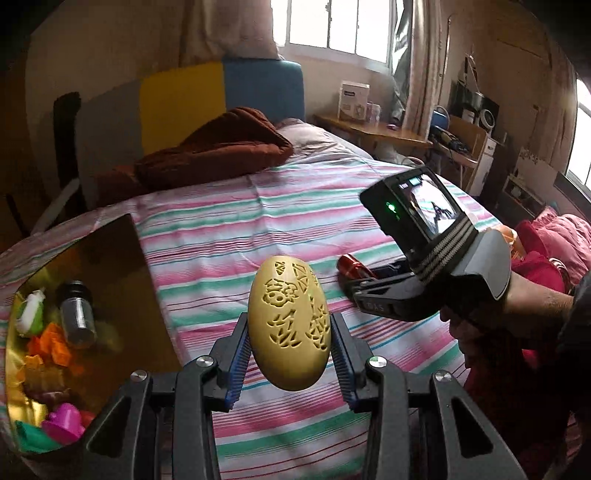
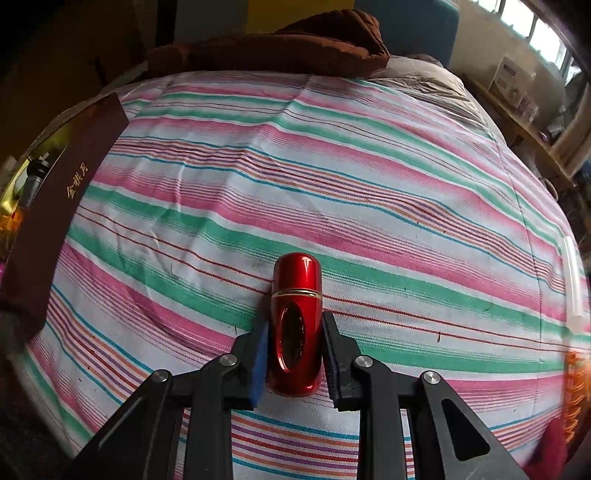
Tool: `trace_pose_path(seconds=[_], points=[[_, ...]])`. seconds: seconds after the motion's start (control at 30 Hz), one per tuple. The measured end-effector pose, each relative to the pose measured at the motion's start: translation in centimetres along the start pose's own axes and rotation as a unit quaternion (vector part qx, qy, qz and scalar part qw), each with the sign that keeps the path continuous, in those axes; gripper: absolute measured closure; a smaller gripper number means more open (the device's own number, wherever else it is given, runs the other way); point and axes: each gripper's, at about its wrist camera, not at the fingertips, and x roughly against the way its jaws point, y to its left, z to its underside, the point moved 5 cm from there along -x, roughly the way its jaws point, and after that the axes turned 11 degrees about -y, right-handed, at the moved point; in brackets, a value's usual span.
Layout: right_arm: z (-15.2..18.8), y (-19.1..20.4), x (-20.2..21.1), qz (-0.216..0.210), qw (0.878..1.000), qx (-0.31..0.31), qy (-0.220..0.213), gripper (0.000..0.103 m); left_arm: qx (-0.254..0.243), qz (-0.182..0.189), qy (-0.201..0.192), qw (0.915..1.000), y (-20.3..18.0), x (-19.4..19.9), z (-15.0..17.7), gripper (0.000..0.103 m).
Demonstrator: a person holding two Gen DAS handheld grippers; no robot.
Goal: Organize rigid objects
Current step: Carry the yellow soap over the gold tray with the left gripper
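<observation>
The gold-lined box [image 1: 22,306] sits at left of frame, nearer the left gripper [image 1: 290,352], which pinches an upright carved egg [image 1: 289,326]; the right gripper [image 2: 293,349] clamps a red bottle [image 2: 295,325] lengthwise, lower centre

Daylight came in through the windows [image 1: 332,26] behind the bed, so bright that the panes burned out to plain white. The striped bedspread [image 2: 332,177] was evenly lit, with soft shadows only. The gold-lined box [image 1: 74,295] threw back a warm glare. Both fisheye views bent the room hard toward the rims, where the corners fell black. The right edge of the right wrist view was smeared and out of focus.
</observation>
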Motion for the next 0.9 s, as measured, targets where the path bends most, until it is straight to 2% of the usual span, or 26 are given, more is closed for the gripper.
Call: trace_pose_path(seconds=[0.4, 0.5, 0.77, 0.9], points=[[1.0, 0.4, 1.4, 0.010, 1.000, 0.020, -0.003, 0.076, 0.027, -0.018, -0.004, 0.9995, 3.0, 2.2, 0.0, 0.062], [-0.3, 2.0, -0.5, 0.009, 1.000, 0.019, -0.003, 0.076, 0.032, -0.024, -0.005, 0.9992, 3.7, 2.6, 0.2, 0.062], [-0.4, 2.3, -0.8, 0.005, 0.999, 0.034, -0.005, 0.076, 0.051, -0.041, -0.002, 0.9978, 6.0, 3.6, 0.8, 0.062], [-1.8, 4.2, -2.8, 0.010, 0.999, 0.035, -0.006, 0.076, 0.063, -0.054, -0.001, 0.9965, 7.5, 4.0, 1.1, 0.062]])
